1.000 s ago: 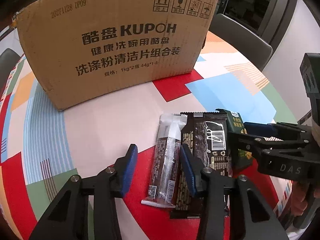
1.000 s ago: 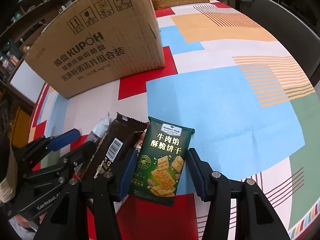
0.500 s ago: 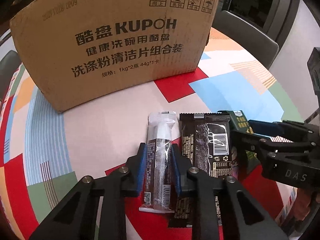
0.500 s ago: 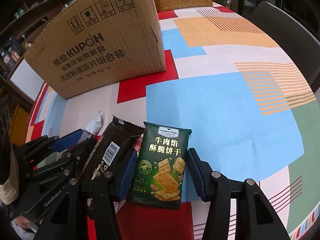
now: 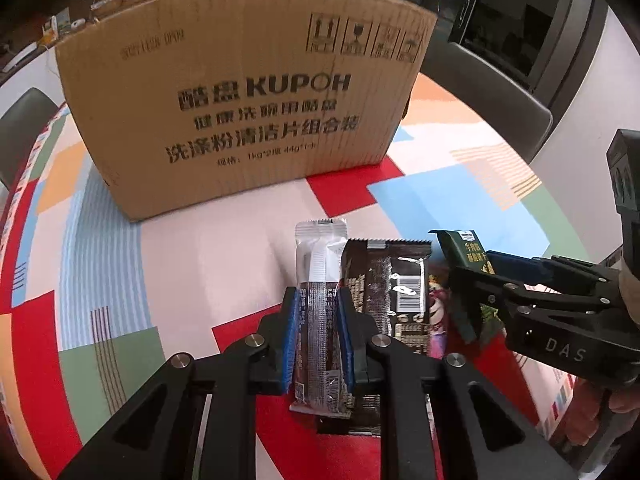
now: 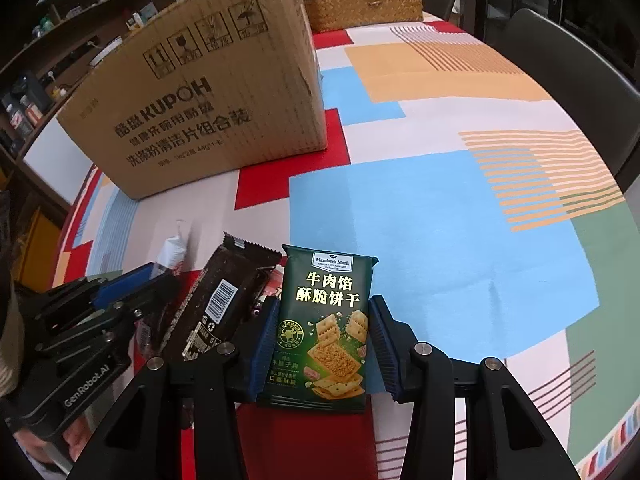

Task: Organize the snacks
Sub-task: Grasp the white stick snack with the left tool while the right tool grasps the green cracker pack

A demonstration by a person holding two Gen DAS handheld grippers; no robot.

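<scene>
Both grippers tighter than before, left gripper (image 5: 318,334) clamping silver bar (image 5: 320,280)

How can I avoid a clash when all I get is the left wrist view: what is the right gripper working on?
Observer: The right gripper straddles a green cracker packet that lies face up on the table. Its fingers are closing with the packet between them.
Operator: Understood. Is anything behind the cardboard box? It blocks my view.
Observer: Yes, a woven basket sits on the table beyond the box's far right corner. I cannot tell whether the two touch.
</scene>
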